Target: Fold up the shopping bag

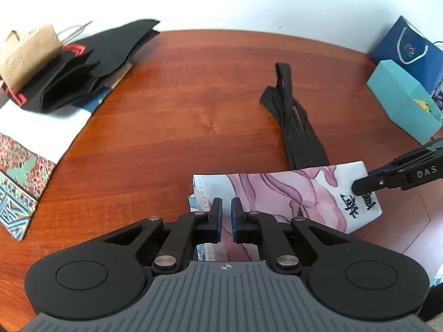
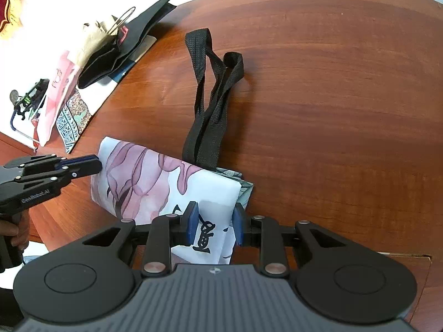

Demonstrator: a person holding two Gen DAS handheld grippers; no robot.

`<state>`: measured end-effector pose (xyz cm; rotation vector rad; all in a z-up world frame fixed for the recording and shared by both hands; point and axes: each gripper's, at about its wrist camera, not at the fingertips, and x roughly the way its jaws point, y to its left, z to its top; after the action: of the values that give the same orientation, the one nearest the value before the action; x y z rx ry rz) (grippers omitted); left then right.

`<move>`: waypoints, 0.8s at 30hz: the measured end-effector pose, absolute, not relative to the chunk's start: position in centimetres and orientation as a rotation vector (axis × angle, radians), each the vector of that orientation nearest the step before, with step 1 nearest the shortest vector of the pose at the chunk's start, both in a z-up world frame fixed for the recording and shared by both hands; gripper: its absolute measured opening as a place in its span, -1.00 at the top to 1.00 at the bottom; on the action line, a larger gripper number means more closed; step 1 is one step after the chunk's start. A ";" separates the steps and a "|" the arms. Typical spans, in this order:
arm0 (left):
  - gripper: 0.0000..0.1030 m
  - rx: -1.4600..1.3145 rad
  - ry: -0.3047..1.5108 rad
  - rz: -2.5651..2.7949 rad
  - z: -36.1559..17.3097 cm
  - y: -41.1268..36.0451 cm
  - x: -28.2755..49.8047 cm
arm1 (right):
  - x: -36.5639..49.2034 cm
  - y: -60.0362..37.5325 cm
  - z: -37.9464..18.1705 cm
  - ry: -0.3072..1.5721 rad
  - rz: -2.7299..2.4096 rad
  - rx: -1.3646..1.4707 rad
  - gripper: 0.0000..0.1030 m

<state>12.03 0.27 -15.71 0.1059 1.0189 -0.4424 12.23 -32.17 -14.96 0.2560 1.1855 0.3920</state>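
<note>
My left tongs [image 1: 227,207]: nearly closed, empty above bag [image 1: 290,193] | my right tongs [image 2: 214,221]: part open, astride bag's corner, grip unclear | bag's near edge hidden | handles [image 2: 213,96] on table [image 2: 332,83]

We see a home-like room: a round wooden table [image 1: 210,88] against a white wall, heaped with folded bags [image 1: 83,66] and gift bags [image 1: 409,47].
</note>
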 end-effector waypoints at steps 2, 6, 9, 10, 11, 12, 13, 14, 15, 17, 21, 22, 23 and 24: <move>0.85 0.116 1.039 -0.453 -16.4 0.3 12.5 | 12.2 -31.8 -14.7 1.181 0.384 0.237 0.42; 0.89 0.126 1.076 -0.479 -17.1 0.6 13.1 | 12.2 -30.8 -13.8 1.161 0.370 0.179 0.42; 0.90 0.131 1.075 -0.495 -17.4 0.7 13.1 | 12.7 -30.0 -13.8 1.175 0.346 0.137 0.41; 0.91 0.140 1.071 -0.502 -17.4 0.7 13.1 | 12.9 -29.9 -14.0 1.184 0.338 0.140 0.39; 0.91 0.151 1.067 -0.510 -17.5 0.6 13.1 | 13.2 -30.1 -14.3 1.193 0.330 0.152 0.38; 0.91 0.154 1.066 -0.515 -17.5 0.7 13.2 | 13.4 -30.2 -14.5 1.200 0.323 0.163 0.37; 0.91 0.151 1.067 -0.518 -17.6 0.8 13.2 | 13.6 -30.2 -14.8 1.205 0.317 0.170 0.35; 0.91 0.148 1.067 -0.520 -17.6 0.8 13.3 | 13.7 -30.2 -15.0 1.205 0.312 0.170 0.29; 0.91 0.146 1.068 -0.522 -17.7 0.9 13.3 | 13.8 -30.1 -15.1 1.200 0.309 0.167 0.27; 0.92 0.153 1.065 -0.527 -17.7 0.9 13.3 | 13.8 -29.9 -15.1 1.198 0.308 0.157 0.22; 0.92 0.164 1.058 -0.528 -17.7 0.8 13.1 | 13.3 -28.8 -13.2 1.174 0.291 0.068 0.18; 0.92 0.161 1.059 -0.527 -17.7 0.8 13.1 | 13.0 -28.3 -12.6 1.154 0.290 0.026 0.18; 0.92 0.158 1.060 -0.527 -17.7 0.9 13.1 | 12.4 -27.5 -11.6 1.126 0.291 -0.029 0.18; 0.92 0.157 1.061 -0.528 -17.7 0.9 13.1 | 12.1 -27.0 -11.1 1.111 0.295 -0.055 0.18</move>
<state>13.14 0.88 -17.73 0.1569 1.0608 -0.5280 12.11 -26.99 -11.06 -0.0552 1.1108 0.2947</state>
